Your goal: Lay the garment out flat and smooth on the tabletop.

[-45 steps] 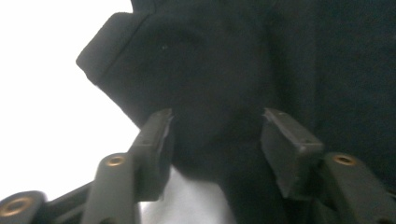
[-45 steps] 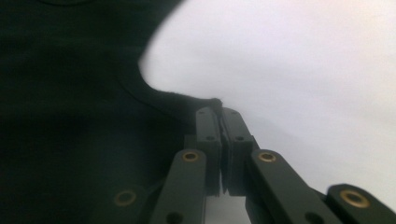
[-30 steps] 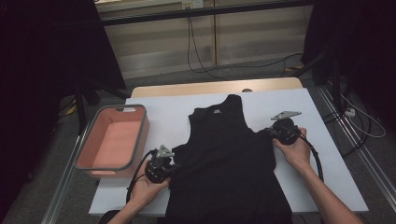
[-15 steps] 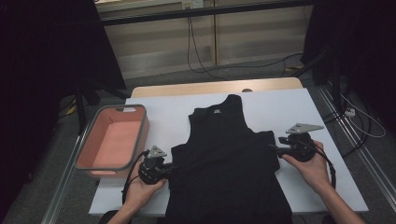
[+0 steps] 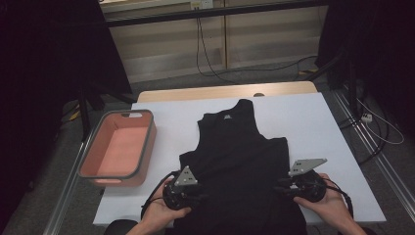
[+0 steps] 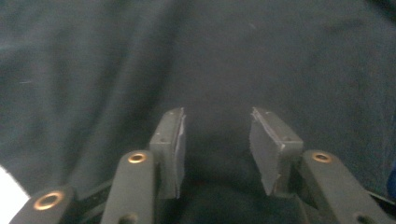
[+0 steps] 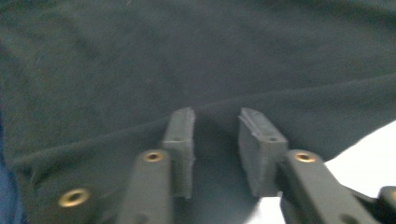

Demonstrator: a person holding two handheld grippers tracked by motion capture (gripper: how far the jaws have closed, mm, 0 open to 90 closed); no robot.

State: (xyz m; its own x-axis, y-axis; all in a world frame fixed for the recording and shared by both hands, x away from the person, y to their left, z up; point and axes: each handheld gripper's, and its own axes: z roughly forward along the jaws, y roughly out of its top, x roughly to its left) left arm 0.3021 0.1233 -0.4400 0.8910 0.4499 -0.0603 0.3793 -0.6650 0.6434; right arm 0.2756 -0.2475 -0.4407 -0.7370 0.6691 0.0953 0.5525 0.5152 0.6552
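A black sleeveless top (image 5: 240,156) lies flat on the white table (image 5: 318,122), neck toward the far side. My left gripper (image 5: 200,192) rests at the top's left side near the hem. In the left gripper view its jaws (image 6: 215,140) stand apart over dark cloth and have just been opening; nothing is pinched between the pads. My right gripper (image 5: 283,188) sits at the top's right edge. In the right gripper view its jaws (image 7: 215,140) straddle a fold of the cloth by the edge; they have just been closing, with a gap still between the pads.
A pink tub with a grey rim (image 5: 117,149) stands at the table's left edge. A bare wooden strip (image 5: 225,92) runs along the far side. Cables (image 5: 210,58) trail on the floor behind the table, and white table shows right of the top.
My right hand has slid from the top's right armhole down its side toward the near edge. My left hand has shifted toward the near edge and onto the cloth.
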